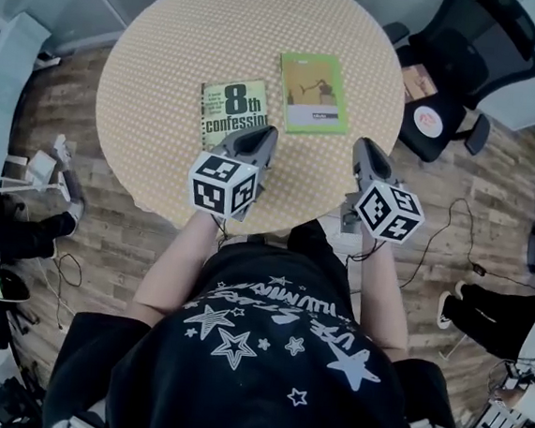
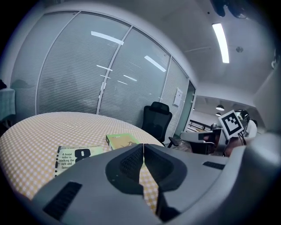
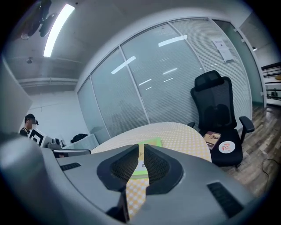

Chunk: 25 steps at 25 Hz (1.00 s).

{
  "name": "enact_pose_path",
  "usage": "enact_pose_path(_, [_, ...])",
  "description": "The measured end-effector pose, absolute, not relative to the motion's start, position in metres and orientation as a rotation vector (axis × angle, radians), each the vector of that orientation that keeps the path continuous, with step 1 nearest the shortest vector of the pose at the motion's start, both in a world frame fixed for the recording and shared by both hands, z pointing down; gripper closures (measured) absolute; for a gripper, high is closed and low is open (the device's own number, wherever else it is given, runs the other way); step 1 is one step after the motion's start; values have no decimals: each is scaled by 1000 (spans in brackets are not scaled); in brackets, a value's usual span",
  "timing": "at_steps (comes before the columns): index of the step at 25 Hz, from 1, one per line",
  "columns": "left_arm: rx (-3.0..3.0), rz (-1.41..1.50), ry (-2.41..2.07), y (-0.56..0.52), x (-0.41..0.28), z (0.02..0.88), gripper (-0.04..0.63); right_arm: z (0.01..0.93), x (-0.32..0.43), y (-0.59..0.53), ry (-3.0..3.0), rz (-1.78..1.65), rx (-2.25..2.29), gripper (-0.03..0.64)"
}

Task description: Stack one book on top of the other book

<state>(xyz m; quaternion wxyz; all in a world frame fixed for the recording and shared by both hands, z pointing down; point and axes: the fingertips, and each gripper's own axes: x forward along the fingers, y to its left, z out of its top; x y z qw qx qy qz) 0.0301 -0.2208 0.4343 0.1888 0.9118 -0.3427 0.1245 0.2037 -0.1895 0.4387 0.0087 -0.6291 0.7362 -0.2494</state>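
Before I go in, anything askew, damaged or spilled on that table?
Nothing stands out. The 8th Confession book and the green book lie flat and closed on the round table, side by side with a gap, no visible damage.

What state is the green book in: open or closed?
Closed. The green book lies flat on the round table with its cover up, apart from the other book.

A green book lies on the yellow-and-white checked tablecloth.

Open tabletop around green book and lettered book — office chair beyond rim
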Motion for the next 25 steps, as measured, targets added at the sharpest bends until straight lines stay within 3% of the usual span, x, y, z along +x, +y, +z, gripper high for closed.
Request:
enact_pose_path(17, [2363, 455, -1152, -286, 64, 481, 580, 501, 229, -290, 2584, -1073, -1714, 566])
enact_pose_path(20, [2332, 473, -1176, -293, 69, 489, 578, 516, 221, -297, 2687, -1138, -1623, 518])
enact_pose_path(21, [2322, 473, -1184, -296, 70, 492, 552, 521, 218, -300, 2711, -1157, -1597, 497])
enact_pose_path(22, [2310, 472, -1188, -298, 72, 496, 464, 525, 217, -303, 2727, -1176, -1575, 483])
enact_pose_path(23, [2297, 471, -1191, -300, 73, 499, 417, 529, 216, -307, 2738, -1194, -1557, 470])
enact_pose_path(25, [2276, 478, -1208, -302, 74, 502, 417, 535, 214, -313, 2760, -1228, -1527, 449])
